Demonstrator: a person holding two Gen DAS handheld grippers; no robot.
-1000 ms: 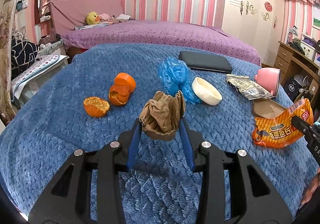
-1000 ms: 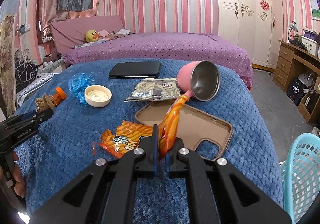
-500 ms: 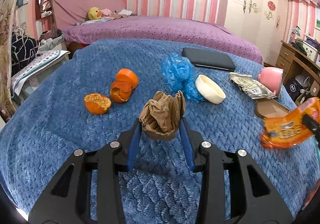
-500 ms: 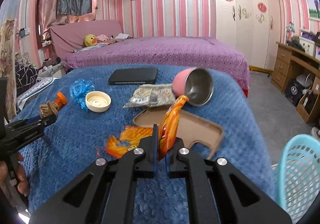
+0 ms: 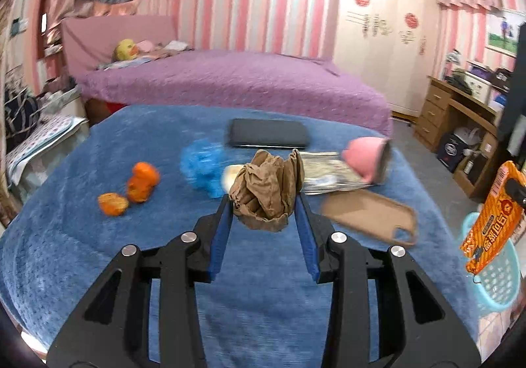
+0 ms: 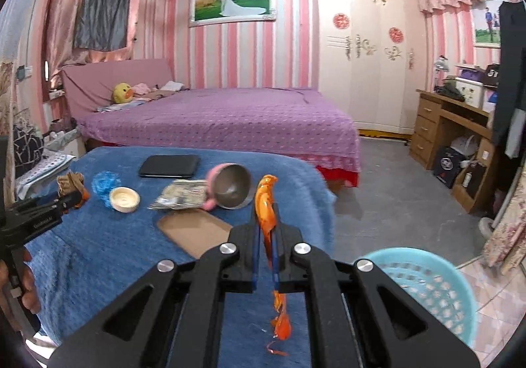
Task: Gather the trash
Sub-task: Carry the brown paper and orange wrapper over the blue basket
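left gripper (image 5: 264,203) clamped on a crumpled brown paper wad (image 5: 268,190) held up above the blue blanket (image 5: 82,256), right gripper (image 6: 265,230) pinching an orange snack wrapper (image 6: 267,203) past the blanket's right edge, just beside the turquoise basket (image 6: 437,292)

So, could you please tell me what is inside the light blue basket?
Through the light blue basket only its mesh wall shows, no trash visible; the right gripper covers its near side.

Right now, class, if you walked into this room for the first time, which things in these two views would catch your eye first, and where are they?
First, the crumpled brown paper wad pinched in the left claw above the blue quilted blanket. Next, the shiny orange snack wrapper clamped in the right claw, near the light blue plastic basket on the floor at right. Orange peel pieces lie on the blanket's left.
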